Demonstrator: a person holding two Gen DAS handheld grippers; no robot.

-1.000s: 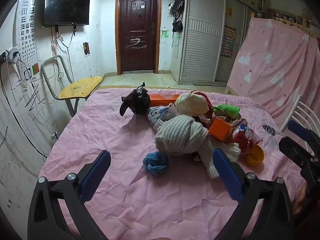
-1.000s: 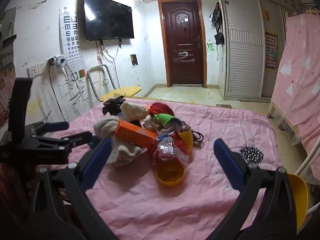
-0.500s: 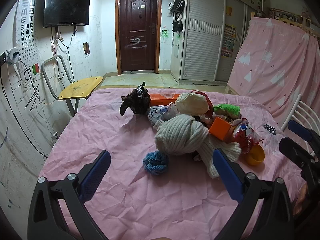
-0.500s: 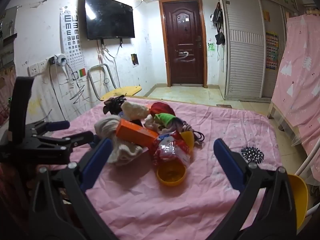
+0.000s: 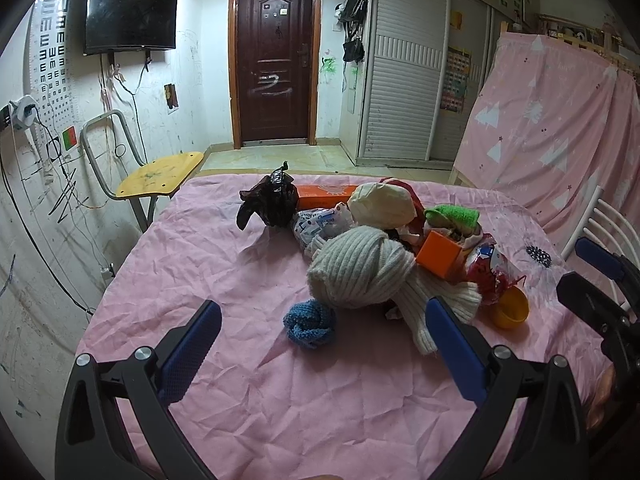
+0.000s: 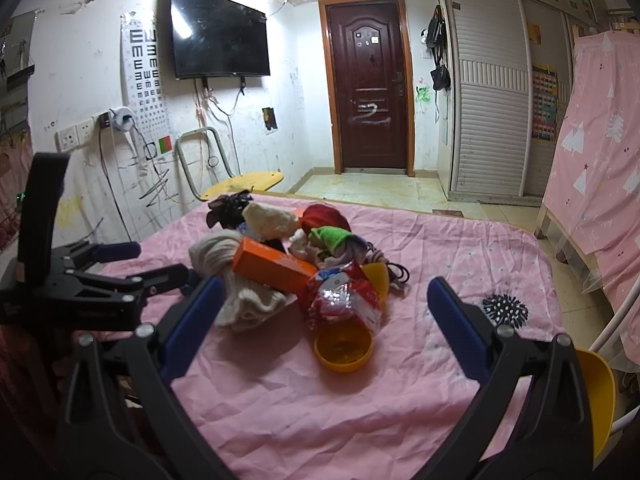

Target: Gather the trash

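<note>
A pink sheet (image 5: pixel 224 272) fills the lower half of both views, and the heap of clothes and trash sits at centre frame on it. Biggest in the heap is a cream knit (image 5: pixel 360 272); then an orange box (image 6: pixel 272 266), a black bag (image 5: pixel 270 202) at the heap's upper left, a red wrapper (image 6: pixel 344 300), a yellow bowl (image 6: pixel 343 347) and a small blue knit (image 5: pixel 310 324). The left gripper (image 5: pixel 322 350) and right gripper (image 6: pixel 324 322) both hang short of the heap, jaws spread wide, holding nothing. To do this well, I would take the wrapper first: it lies uppermost on the right gripper's side, so pinch its crinkled edge and lift clear of the bowl. The only writing I can read is the eye chart (image 6: pixel 142 62), rows of E's; the wrapper's print is too small.
</note>
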